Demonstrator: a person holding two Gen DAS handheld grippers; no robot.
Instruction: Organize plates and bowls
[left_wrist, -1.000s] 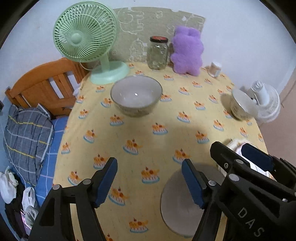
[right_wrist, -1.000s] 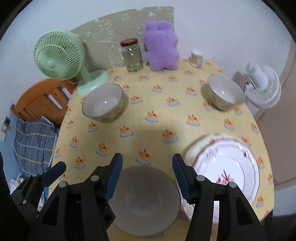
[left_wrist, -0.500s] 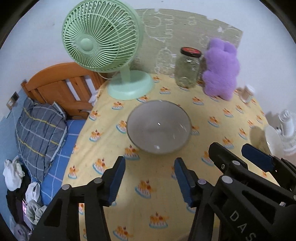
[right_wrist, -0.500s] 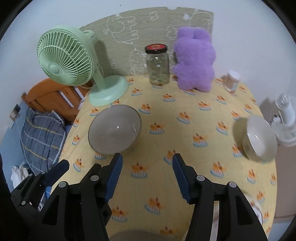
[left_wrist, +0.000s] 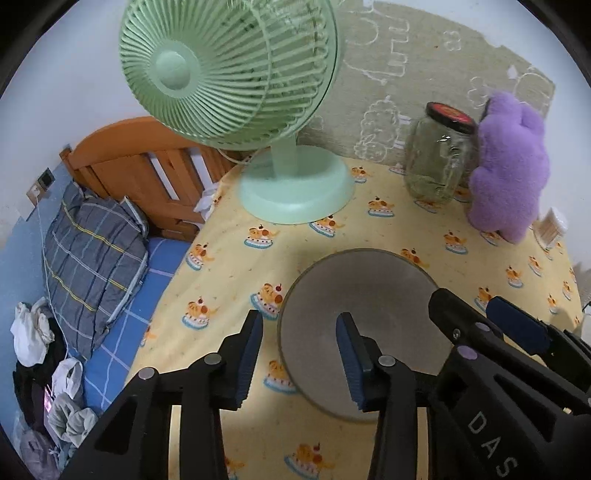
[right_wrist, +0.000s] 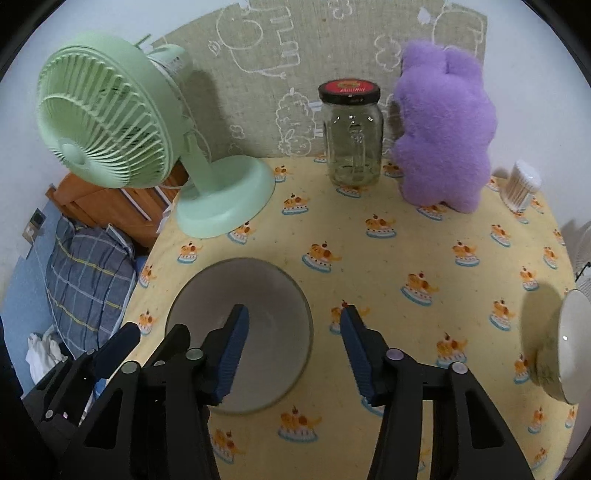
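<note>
**Left wrist view: both tongs straddling the grey bowl's rim**

The worktop (left_wrist: 369, 229) is carrying a green fan (left_wrist: 229, 70), a purple plush (left_wrist: 509, 166) and a glass jar (left_wrist: 439, 158); the grey bowl (left_wrist: 373, 295) is sitting near the front; the left tongs (left_wrist: 299, 354) are straddling its left rim, the right tongs (right_wrist: 291, 347) its right rim; both have just been closing, pads not yet pressing; a second bowl (right_wrist: 569, 343) is lying at the right edge.

Bowl (right_wrist: 258, 295) before fan (right_wrist: 110, 122) — jar (right_wrist: 352, 144) behind, plush (right_wrist: 443, 125) rightward.
</note>
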